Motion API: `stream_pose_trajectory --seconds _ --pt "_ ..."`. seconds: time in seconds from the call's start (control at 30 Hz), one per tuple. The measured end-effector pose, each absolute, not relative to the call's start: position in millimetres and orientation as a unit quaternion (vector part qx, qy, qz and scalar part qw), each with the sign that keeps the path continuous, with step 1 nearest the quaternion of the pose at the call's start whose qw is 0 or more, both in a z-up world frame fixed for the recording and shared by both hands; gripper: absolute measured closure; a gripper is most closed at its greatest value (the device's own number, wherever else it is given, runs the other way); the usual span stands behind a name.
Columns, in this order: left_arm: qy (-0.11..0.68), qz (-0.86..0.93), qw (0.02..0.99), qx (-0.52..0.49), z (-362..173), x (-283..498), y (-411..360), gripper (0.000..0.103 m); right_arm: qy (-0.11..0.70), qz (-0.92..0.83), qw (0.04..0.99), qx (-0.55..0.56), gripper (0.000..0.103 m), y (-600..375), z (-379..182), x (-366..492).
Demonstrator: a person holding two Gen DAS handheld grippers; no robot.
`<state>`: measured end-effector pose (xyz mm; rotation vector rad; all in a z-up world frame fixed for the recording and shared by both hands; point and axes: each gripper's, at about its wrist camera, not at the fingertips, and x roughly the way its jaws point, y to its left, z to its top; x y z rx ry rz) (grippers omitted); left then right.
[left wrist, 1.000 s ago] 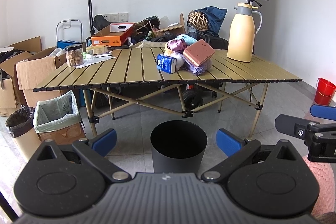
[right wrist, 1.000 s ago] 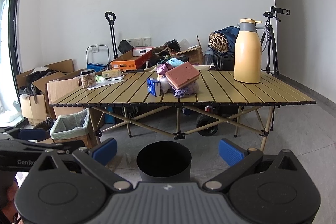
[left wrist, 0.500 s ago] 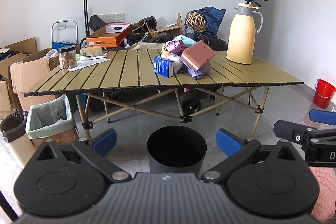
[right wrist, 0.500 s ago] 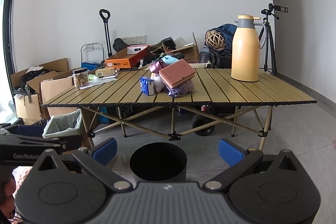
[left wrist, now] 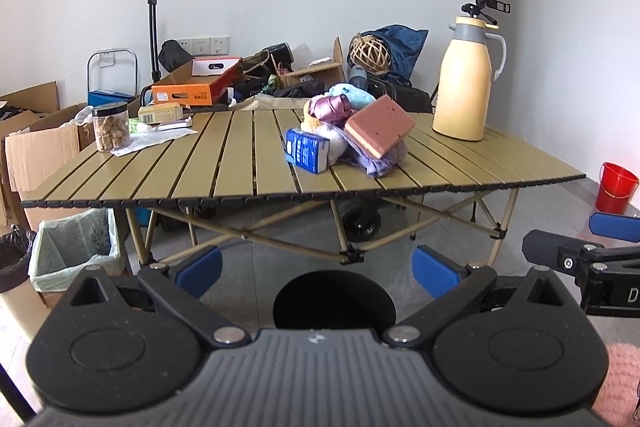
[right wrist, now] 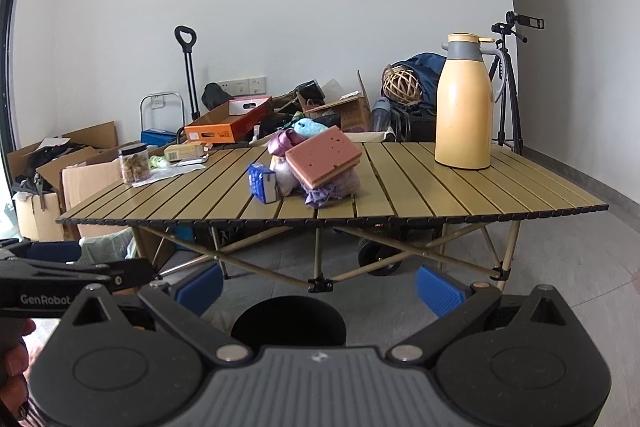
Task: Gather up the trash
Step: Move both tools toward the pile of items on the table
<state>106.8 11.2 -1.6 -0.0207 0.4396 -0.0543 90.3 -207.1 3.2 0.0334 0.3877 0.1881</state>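
Both grippers are held low in front of a slatted olive-tan folding table (left wrist: 240,163), each with its blue-padded fingers spread wide and holding nothing. Seen from the left wrist camera, the left gripper (left wrist: 316,269) frames a round black bin (left wrist: 335,301) that stands on the grey floor just ahead of it, between its fingertips and in front of the table's near edge. From the right wrist camera, the right gripper (right wrist: 318,285) frames the same bin slightly left of its centre line. The trash sits well beyond and above both grippers, heaped near the middle of the tabletop: a pink rectangular sponge with a yellow underside (left wrist: 379,129) lies tilted on top of a crumpled pale purple cloth (left wrist: 378,163), a small blue and white carton (left wrist: 306,151) stands against the heap's left side, and a shiny purple wrapper (left wrist: 330,107) and a light blue fuzzy piece (left wrist: 354,95) rest behind. A tall yellow thermos jug with a grey collar (left wrist: 464,85) stands upright on the right of the table, apart from the heap, and a clear plastic jar with a black lid (left wrist: 111,127) stands on the far left.
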Motion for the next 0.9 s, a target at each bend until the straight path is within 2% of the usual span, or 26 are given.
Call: stream_pose_trajectory --seconds 0.9 --pt "0.184 0.026 0.981 -0.062 8 265 28 0.000 0.116 0.087 0.989 -0.004 0.000 -196 8 240"
